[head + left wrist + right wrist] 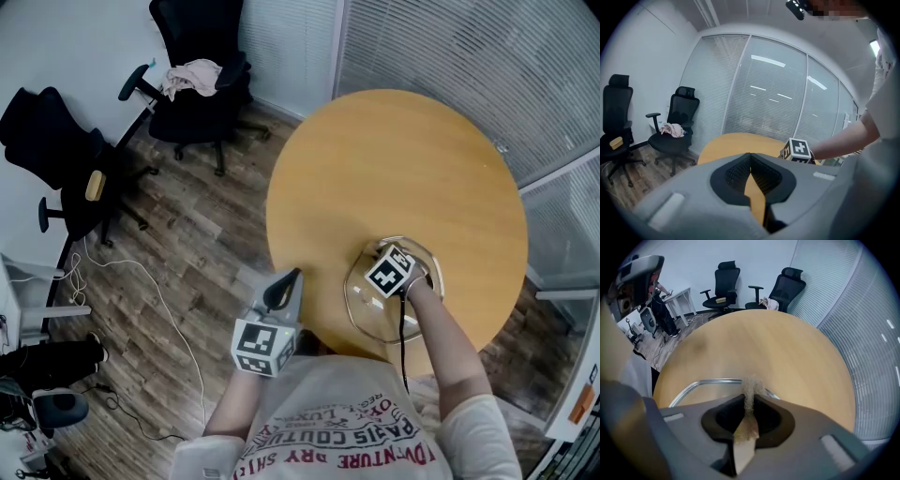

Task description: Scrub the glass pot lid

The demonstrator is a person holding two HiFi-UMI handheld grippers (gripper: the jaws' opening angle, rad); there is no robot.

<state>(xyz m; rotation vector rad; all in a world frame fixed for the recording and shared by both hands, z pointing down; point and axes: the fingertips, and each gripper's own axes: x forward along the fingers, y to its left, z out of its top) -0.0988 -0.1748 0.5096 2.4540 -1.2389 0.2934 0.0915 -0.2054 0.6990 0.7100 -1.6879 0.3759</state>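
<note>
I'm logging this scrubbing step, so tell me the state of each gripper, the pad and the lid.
Left gripper: shut, empty, at the table edge.
Right gripper: shut on the scrub pad.
Scrub pad: pinched, tip sticking past the jaws.
Glass pot lid: lying on the table.

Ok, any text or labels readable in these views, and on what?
"PARIS COUTURE": red print on the person's shirt, upside down in the head view; other lines unclear.
Orange label at the right edge: too small to read.
Marker cubes: patterns only, no letters.
</note>
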